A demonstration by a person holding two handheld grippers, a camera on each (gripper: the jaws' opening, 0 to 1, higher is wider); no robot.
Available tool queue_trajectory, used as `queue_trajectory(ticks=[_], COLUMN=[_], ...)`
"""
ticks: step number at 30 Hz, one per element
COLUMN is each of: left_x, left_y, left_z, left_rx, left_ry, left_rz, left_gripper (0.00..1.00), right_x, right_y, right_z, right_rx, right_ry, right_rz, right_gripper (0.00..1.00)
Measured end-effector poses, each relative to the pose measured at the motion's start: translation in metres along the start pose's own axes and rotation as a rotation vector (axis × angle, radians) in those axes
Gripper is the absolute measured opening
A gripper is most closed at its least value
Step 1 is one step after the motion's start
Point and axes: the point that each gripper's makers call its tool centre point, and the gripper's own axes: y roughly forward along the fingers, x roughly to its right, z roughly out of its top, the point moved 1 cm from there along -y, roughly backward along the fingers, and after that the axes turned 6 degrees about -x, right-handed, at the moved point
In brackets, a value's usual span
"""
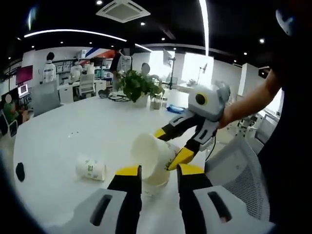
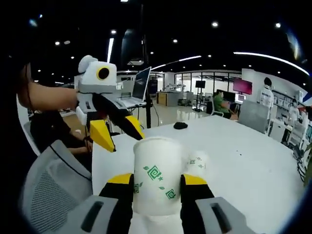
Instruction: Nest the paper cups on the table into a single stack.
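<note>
The right gripper [image 2: 157,184] is clamping an upright white paper cup [image 2: 157,175] with green swirls between its jaws, above a white table [image 2: 243,165]. The left gripper [image 2: 117,130] is hovering just beside the cup's rim with its jaws spread wide, gripping nothing. A second cup [image 1: 90,168] is lying on its side on the table, well apart.

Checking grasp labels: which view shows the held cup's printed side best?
Right gripper view: the held cup stands upright, centred between the right tool's tips, green print facing the camera. Left gripper view shows its open mouth, print hidden.
</note>
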Motion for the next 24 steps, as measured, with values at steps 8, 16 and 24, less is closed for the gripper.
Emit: queue_trajectory(ticks=[8,16,24], left_x=[0.011,0.021,0.026], left_y=[0.004,0.010,0.010], left_z=[0.000,-0.005,-0.003], left_rx=[-0.031,-0.071,-0.071], left_ry=[0.004,0.024,0.032], left_rz=[-0.080,-0.129,-0.155], left_gripper=[0.17,0.08,0.03], right_x=[-0.010,-0.018,-0.020], right_y=[0.002,0.006,0.005], right_z=[0.002,0.000,0.000], right_rx=[0.001,-0.008,-0.008], right_ry=[-0.066,-0.124,-0.149], right_rz=[0.005,0.017,0.017], right_gripper=[0.36,0.36,0.36])
